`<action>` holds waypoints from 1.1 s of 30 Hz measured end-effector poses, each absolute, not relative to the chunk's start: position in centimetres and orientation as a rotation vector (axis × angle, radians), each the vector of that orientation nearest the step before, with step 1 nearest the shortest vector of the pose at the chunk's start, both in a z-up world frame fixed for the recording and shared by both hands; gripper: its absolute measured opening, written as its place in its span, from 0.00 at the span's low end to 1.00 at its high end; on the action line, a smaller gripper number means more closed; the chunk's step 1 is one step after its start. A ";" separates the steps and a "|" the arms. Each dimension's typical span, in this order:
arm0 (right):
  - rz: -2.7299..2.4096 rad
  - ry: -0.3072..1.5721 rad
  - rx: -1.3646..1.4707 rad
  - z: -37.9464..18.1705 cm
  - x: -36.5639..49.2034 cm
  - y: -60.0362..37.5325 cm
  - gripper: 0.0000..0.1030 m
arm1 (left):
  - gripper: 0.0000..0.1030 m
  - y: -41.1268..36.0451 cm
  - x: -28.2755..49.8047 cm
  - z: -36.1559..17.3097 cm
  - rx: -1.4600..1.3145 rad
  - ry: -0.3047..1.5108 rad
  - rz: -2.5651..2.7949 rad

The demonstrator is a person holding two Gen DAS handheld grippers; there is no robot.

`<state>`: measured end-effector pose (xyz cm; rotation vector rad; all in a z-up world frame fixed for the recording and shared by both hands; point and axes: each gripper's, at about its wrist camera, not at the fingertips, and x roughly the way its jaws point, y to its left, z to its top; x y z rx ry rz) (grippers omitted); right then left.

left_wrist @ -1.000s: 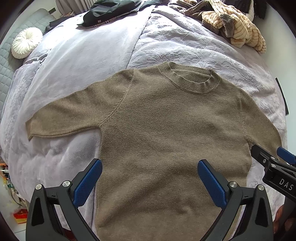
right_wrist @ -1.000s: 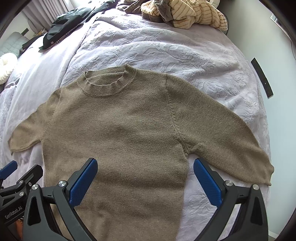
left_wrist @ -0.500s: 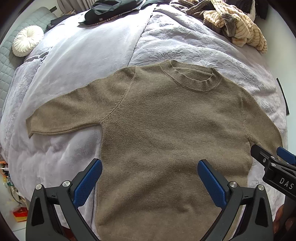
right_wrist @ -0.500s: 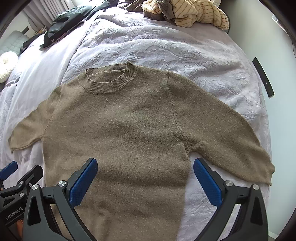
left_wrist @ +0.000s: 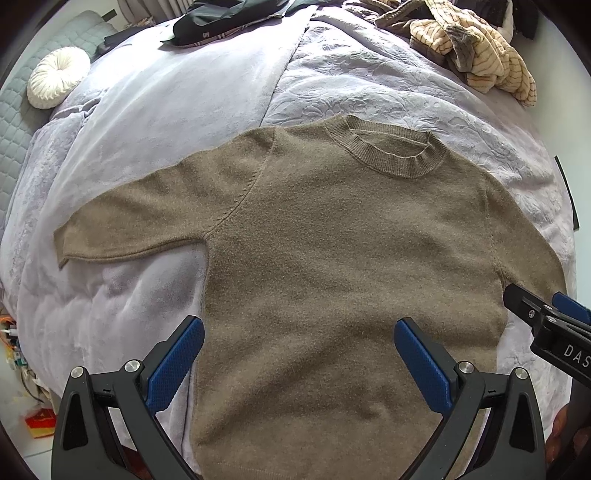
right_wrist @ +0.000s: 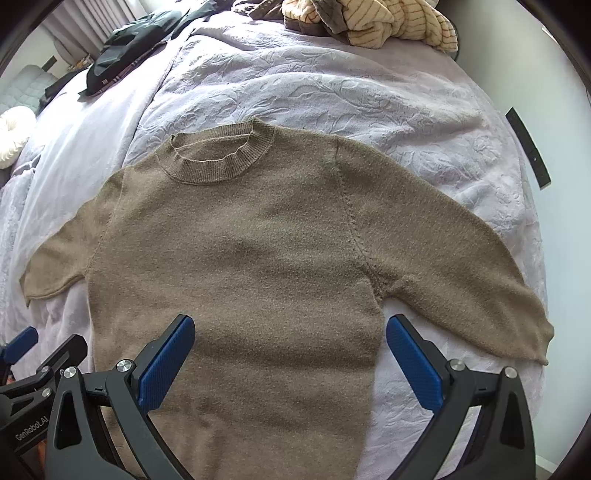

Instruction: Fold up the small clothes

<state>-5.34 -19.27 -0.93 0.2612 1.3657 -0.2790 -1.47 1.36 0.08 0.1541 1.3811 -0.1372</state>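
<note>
A brown knit sweater (left_wrist: 332,258) lies flat, front up, on the lavender bed cover, collar away from me, both sleeves spread out; it also shows in the right wrist view (right_wrist: 240,266). My left gripper (left_wrist: 297,350) is open and empty above the sweater's lower body, near its left side edge. My right gripper (right_wrist: 290,350) is open and empty above the lower body, near the right side edge and armpit. The right gripper's tips (left_wrist: 543,314) show at the right of the left wrist view; the left gripper's body (right_wrist: 33,369) shows at the lower left of the right wrist view.
The lavender bed cover (left_wrist: 184,110) drops off at left and right. A heap of striped beige clothes (left_wrist: 476,48) and dark clothes (left_wrist: 221,18) lie at the far end. A round white cushion (left_wrist: 55,83) sits far left. A wall runs along the right (right_wrist: 569,184).
Both cameras have drifted slightly forward and down toward the sweater. The sweater has not moved and both grippers stay open.
</note>
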 end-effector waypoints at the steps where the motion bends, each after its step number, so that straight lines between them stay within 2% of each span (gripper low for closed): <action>1: -0.278 1.367 0.262 -0.9 -5.4 -19.3 1.00 | 1.00 1.5 -1.5 0.2 0.151 1.381 -0.135; 23: -0.313 1.344 0.312 0.4 -6.0 -19.1 1.00 | 1.00 2.8 -1.2 0.4 0.109 1.371 -0.198; 33: -0.323 1.346 0.263 1.0 -6.7 -15.7 1.00 | 1.00 7.6 0.2 -1.7 0.027 1.381 -0.239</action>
